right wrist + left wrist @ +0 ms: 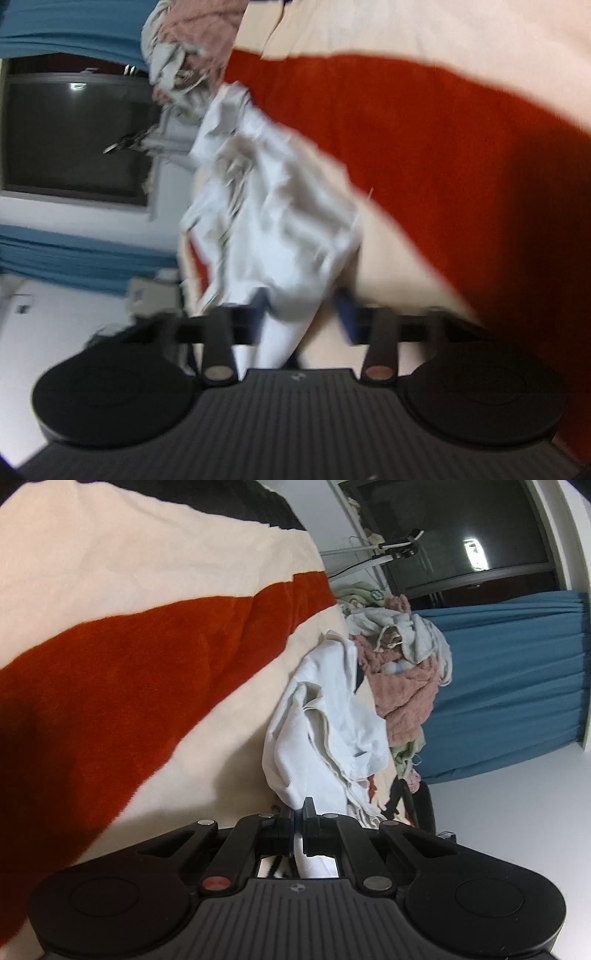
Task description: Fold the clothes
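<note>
A crumpled pale white garment (325, 731) lies on a cream blanket with a wide red stripe (129, 664). My left gripper (298, 814) is shut on one edge of the garment, and the cloth runs back between its black fingers. In the blurred right wrist view the same garment (277, 206) bunches up in front of my right gripper (301, 314). Its jaws stand apart. A strip of the cloth passes between them close to the left finger (258, 314), with a gap on the other side.
A heap of pink and pale clothes (402, 686) lies beyond the garment and also shows in the right wrist view as the heap (192, 40). Behind it hang a blue curtain (509, 686) and a dark window (461, 535). The striped blanket (443, 147) stretches wide beside the garment.
</note>
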A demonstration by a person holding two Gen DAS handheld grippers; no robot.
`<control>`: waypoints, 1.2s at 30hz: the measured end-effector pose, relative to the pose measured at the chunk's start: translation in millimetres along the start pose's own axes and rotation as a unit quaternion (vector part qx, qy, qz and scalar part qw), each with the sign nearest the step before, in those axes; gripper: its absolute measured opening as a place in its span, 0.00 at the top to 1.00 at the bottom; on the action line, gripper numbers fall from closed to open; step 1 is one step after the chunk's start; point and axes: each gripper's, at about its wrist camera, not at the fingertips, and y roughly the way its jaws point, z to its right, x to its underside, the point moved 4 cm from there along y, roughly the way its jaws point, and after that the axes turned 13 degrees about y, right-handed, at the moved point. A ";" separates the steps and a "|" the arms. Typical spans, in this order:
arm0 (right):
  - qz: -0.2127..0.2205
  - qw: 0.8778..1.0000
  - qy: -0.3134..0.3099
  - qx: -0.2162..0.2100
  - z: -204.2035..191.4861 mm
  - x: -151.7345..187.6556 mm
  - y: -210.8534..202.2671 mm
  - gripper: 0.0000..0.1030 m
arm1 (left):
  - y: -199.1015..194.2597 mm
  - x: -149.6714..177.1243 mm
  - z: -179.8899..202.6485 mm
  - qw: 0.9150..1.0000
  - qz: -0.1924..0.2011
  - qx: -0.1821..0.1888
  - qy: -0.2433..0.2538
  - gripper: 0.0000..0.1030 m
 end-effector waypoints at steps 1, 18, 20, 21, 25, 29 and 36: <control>0.009 1.000 -0.013 -0.003 -3.1 -1.9 -0.6 0.77 | -0.4 -0.1 2.0 1.000 0.002 0.002 0.005 0.97; 0.086 0.968 -0.188 -0.143 -49.6 61.3 -158.2 0.90 | -156.1 48.8 81.3 0.976 0.118 0.062 0.170 0.97; 0.095 0.964 -0.199 -0.151 -40.2 77.5 -180.4 0.90 | -184.3 67.8 80.2 0.975 0.124 0.064 0.172 0.97; 0.102 0.961 -0.208 -0.152 -35.2 85.6 -189.8 0.90 | -196.2 76.6 79.3 0.975 0.126 0.064 0.172 0.97; 0.101 0.965 -0.196 -0.145 -26.2 95.0 -205.2 0.90 | -209.3 82.8 78.1 0.978 0.122 0.058 0.160 0.97; 0.103 0.969 -0.180 -0.132 -50.7 77.8 -188.0 0.89 | -183.1 53.5 98.2 0.978 0.109 0.060 0.166 0.97; 0.070 0.989 -0.117 -0.053 -117.0 16.5 -87.2 0.89 | -51.1 -42.4 130.7 0.985 0.056 -0.016 0.162 0.96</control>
